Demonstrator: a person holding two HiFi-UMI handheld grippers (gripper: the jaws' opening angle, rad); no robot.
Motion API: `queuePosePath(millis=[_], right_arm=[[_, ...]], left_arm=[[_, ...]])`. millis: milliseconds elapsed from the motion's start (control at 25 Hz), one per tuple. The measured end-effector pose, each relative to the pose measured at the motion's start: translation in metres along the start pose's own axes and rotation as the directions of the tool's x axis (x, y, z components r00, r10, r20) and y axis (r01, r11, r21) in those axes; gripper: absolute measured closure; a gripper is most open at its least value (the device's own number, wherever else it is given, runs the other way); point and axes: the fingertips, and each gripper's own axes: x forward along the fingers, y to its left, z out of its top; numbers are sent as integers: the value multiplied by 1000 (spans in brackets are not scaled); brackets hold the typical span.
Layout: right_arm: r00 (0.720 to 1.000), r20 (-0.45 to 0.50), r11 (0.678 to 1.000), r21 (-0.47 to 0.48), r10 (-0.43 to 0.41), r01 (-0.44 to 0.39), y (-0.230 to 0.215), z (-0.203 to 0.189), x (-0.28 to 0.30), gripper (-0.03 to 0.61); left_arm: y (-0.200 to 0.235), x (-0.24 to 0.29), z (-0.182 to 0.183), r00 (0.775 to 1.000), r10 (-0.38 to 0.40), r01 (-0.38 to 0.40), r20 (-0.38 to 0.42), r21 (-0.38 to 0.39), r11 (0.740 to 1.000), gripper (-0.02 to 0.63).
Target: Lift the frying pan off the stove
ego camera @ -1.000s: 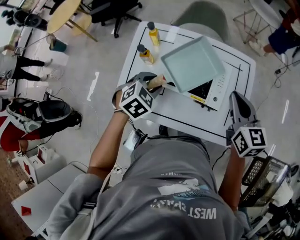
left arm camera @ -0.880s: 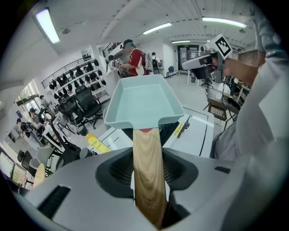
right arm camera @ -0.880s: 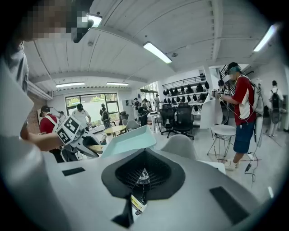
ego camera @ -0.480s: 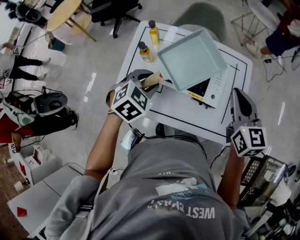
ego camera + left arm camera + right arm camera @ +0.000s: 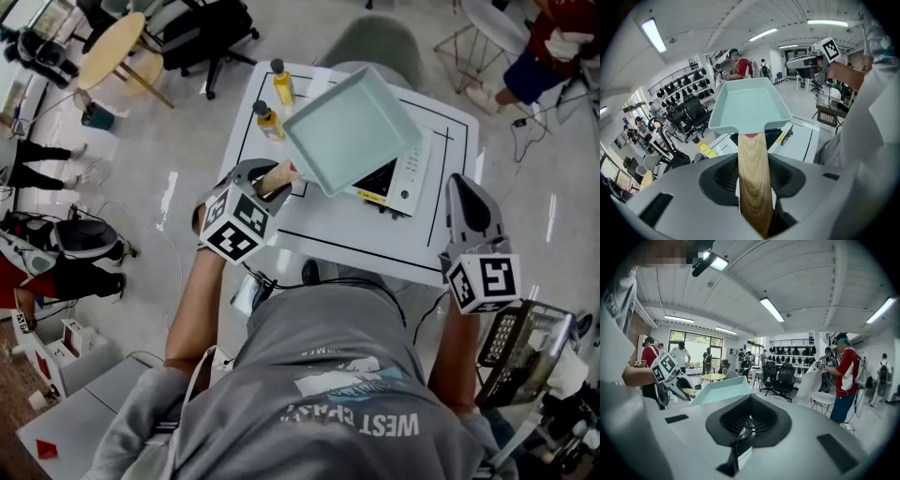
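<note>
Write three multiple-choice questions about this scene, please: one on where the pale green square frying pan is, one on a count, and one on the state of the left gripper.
1. Where is the pale green square frying pan?
A. in the air over the white stove
B. on the floor
C. on a chair

2. How many yellow bottles with dark caps stand on the white table?
A. one
B. two
C. four

3. What is the state of the left gripper?
A. open and empty
B. shut on a bottle
C. shut on the pan's wooden handle

Answers:
1 A: the left gripper view shows the stove's black top under the pan.
2 B: both bottles stand near the table's far left corner.
3 C: the left gripper view shows the handle clamped between the jaws.
</note>
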Motion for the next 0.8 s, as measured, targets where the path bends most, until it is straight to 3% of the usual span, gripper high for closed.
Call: queuePosePath(millis=[800], right_arm=[[999,2,999,28,-40,40,2,-7,-25,572]], left_arm=[[-6,1,-9,1000,-7,7,0,0,1000,460]])
